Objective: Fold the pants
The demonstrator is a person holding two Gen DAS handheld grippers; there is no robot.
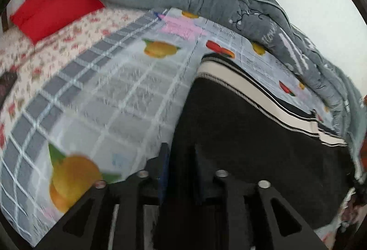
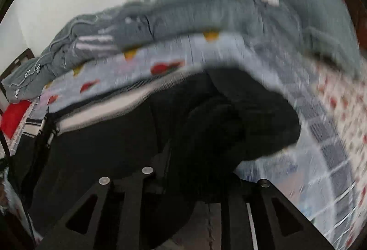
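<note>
Item, black pants: laid along your fruit-print bedsheet, seemingly doubled lengthwise, far end bunched, crosswise folds outstanding; your left gripper stands slightly parted over their edge, right gripper grip indiscernible.

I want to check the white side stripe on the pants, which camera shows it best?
The left wrist view: the white stripe runs sharp along the black pants. The right wrist view shows the same stripe blurred.
</note>
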